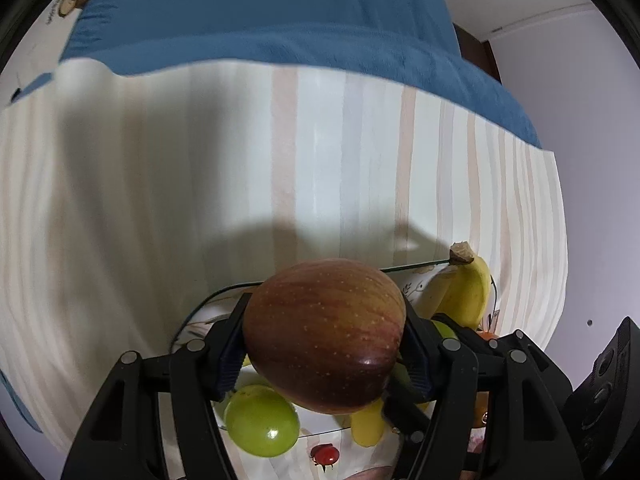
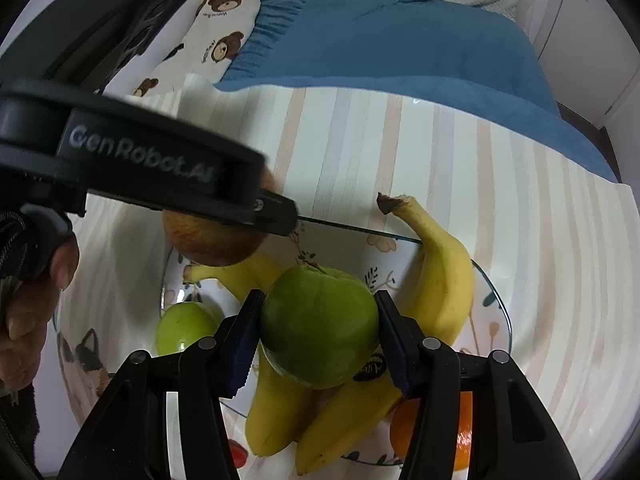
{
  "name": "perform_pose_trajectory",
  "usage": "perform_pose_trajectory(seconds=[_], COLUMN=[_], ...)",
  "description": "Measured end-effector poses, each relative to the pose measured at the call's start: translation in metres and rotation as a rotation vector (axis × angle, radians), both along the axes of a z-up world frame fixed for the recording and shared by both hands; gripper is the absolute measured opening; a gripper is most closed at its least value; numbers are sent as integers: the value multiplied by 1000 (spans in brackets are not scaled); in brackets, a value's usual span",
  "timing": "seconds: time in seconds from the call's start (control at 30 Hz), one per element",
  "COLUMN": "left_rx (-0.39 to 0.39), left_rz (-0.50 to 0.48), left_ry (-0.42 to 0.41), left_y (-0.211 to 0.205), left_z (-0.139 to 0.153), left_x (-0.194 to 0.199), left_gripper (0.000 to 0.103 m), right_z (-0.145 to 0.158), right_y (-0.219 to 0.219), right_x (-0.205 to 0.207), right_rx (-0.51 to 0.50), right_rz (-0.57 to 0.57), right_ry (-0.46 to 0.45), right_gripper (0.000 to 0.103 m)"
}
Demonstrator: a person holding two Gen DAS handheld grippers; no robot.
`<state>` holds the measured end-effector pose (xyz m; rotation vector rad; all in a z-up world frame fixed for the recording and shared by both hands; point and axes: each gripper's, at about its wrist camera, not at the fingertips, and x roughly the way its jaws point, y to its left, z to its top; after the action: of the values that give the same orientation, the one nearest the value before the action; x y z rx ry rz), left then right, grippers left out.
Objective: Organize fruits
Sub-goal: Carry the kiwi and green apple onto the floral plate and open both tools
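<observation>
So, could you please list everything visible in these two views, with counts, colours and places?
red apple: one, red-brown, held above the plate in the left claw
held green apple: one, green, in the right claw over the bananas
second green apple: one, green, lying on the plate's left side
bananas: a bunch, yellow, on the plate; exact count unclear
orange: one, orange, near edge of the plate, partly hidden
plate: one, white with floral print, on the cloth
cloth: one, cream with pale stripes, under the plate
blanket: one, blue, beyond the cloth
bear fabric: one, white with brown bears, far left
left claw: black, shut on the red apple
right claw: black, shut on the green apple
</observation>
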<state>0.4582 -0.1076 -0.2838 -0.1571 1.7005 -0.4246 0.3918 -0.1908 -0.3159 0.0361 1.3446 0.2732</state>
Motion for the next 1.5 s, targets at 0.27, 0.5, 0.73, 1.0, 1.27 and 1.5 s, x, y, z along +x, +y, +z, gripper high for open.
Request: perform_pose_trajectory(seconds=[0.27, 0.5, 0.73, 1.0, 1.27, 1.5], left_rx=[15, 49, 86, 80, 114, 186], left_rz=[-14, -18, -56, -37, -32, 20], left_ry=[11, 6, -8, -36, -157, -305], left_y=[-7, -14, -25, -23, -19, 0], left_z=[-8, -7, -5, 7, 42, 65], left_x=[1, 5, 6, 8, -10, -48], left_gripper=[65, 65, 67, 72, 72, 72], right_z=[-13, -10, -4, 1, 18, 40], right_y=[-3, -16, -23, -31, -44, -57], right_x=[9, 9, 17, 12, 3, -21], right_rx=[-4, 14, 26, 35, 34, 10], right_rz=[-6, -35, -47, -56, -83, -121], right_ry=[33, 32, 33, 31, 25, 7], right_gripper=[58, 73, 76, 76, 83, 84])
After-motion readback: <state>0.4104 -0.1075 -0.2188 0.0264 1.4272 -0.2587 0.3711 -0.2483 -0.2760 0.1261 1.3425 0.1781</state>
